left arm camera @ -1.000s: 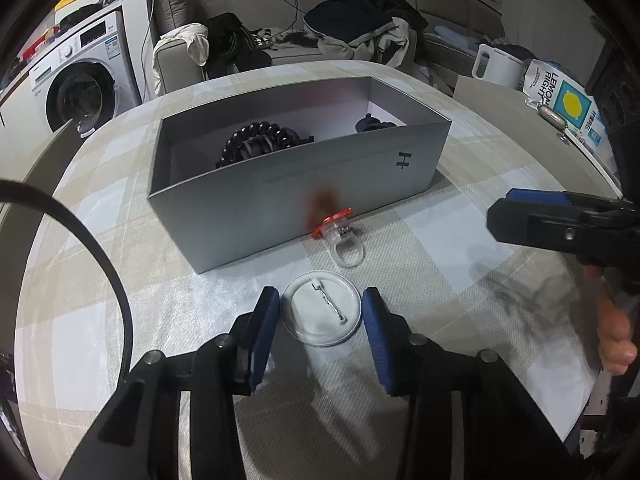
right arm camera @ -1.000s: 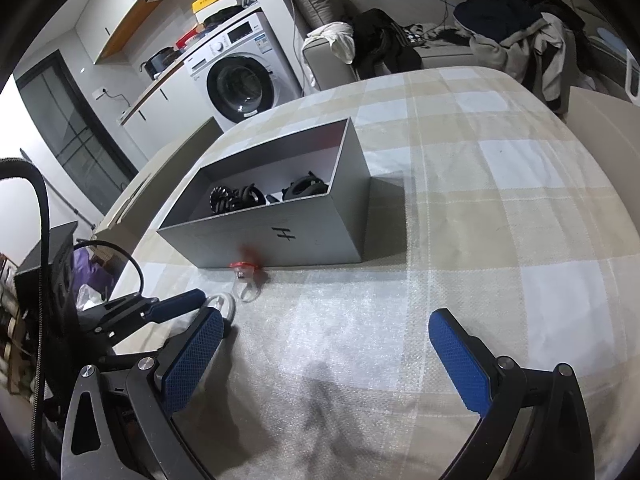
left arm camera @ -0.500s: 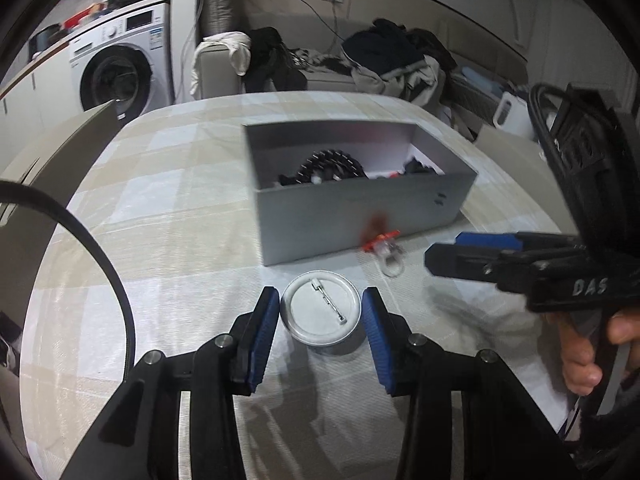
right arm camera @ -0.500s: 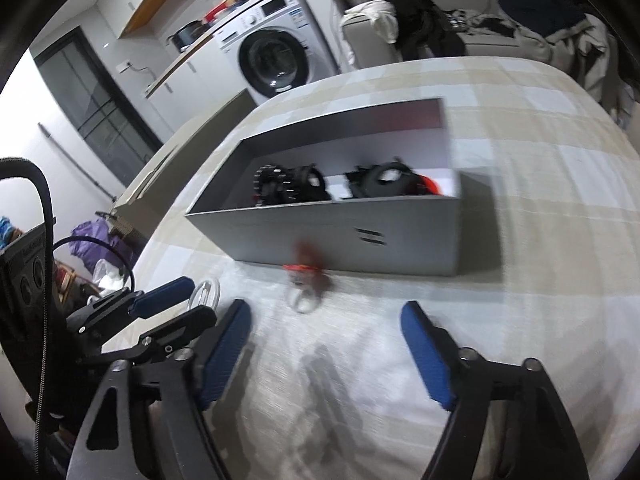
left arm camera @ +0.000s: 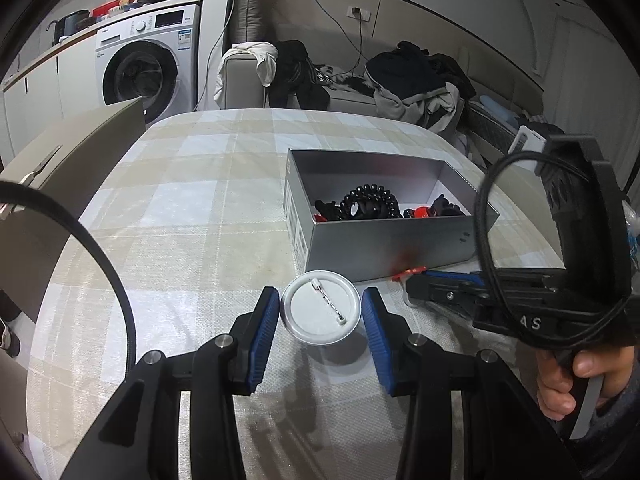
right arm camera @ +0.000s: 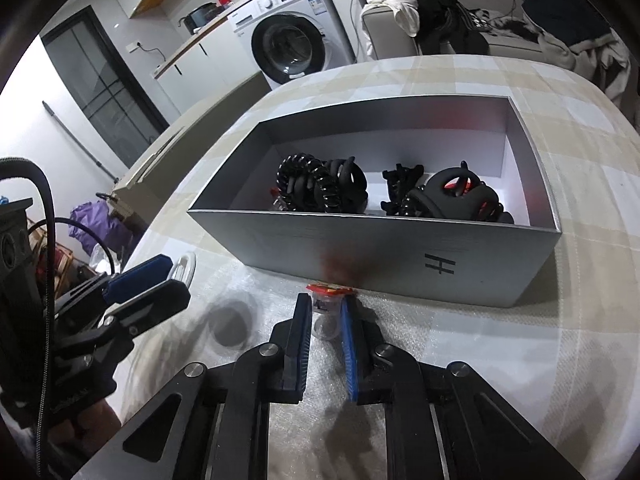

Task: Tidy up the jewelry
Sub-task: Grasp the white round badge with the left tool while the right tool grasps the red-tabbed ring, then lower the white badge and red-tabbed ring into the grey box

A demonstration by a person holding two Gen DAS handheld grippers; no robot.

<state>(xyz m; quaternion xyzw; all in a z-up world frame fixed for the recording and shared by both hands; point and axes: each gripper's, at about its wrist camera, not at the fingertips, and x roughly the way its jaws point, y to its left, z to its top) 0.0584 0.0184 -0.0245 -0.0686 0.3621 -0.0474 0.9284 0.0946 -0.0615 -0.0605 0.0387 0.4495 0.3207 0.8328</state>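
A grey open box (left arm camera: 384,246) (right arm camera: 400,256) on the checked tablecloth holds black hair clips and coil ties (right arm camera: 316,188). A white round pin badge (left arm camera: 322,306) sits between the blue pads of my left gripper (left arm camera: 320,320); it appears lifted, with its shadow below, and touches the left pad, with a small gap at the right pad. My right gripper (right arm camera: 325,322) has closed around a clear ring with a red top (right arm camera: 328,300) lying just in front of the box. In the left wrist view the ring's red top (left arm camera: 412,272) shows beside the right gripper's tip.
A beige chair back (left arm camera: 72,152) stands at the table's left edge. A washing machine (left arm camera: 144,64) and a sofa with piled clothes (left arm camera: 412,76) lie beyond the table. The left gripper and its cable (right arm camera: 132,296) are to the left of the ring.
My right gripper moved in to the ring and narrowed from wide open to close around it. My left gripper moved left and farther from the box with the badge between its pads.
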